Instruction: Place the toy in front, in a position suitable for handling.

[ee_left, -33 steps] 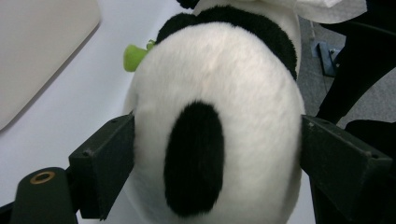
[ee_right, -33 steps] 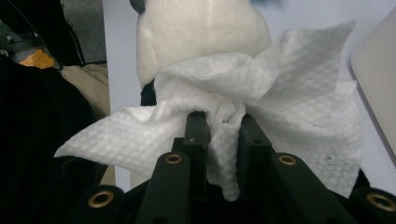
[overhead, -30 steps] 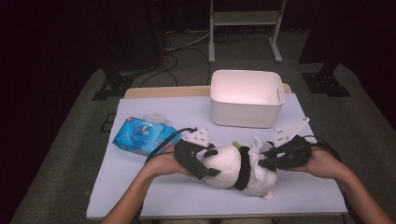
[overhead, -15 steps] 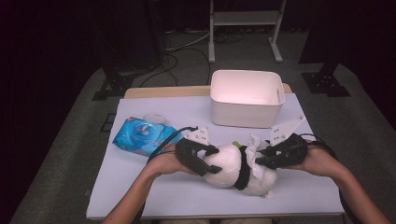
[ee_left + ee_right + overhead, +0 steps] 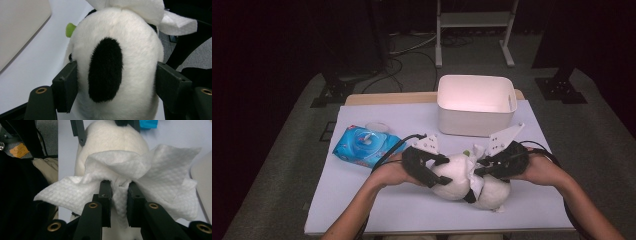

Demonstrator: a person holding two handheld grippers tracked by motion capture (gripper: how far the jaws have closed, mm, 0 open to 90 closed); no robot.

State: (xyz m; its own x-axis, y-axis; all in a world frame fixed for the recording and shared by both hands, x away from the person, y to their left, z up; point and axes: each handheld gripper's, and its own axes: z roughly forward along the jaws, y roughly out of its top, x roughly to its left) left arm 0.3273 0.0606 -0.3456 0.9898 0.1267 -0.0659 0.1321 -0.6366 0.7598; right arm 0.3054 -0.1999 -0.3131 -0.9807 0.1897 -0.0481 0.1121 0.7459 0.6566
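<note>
Item: plush panda (image 5: pixel 462 176), being wiped at the near edge of the white table (image 5: pixel 362 210).

The panda lies near the front of the table. 2 grippers attend it. The left gripper (image 5: pixel 116 82) has just been closing, its jaws clamped on the panda's flanks, likely to steady it. The right gripper (image 5: pixel 119 195) has its jaws pinched on a bunched white wipe (image 5: pixel 155 167), pressed to the fur for cleaning. A blue wipe pack (image 5: pixel 364 146) sits just left, within reach; 1 white bin (image 5: pixel 476 119) stands behind.
</note>
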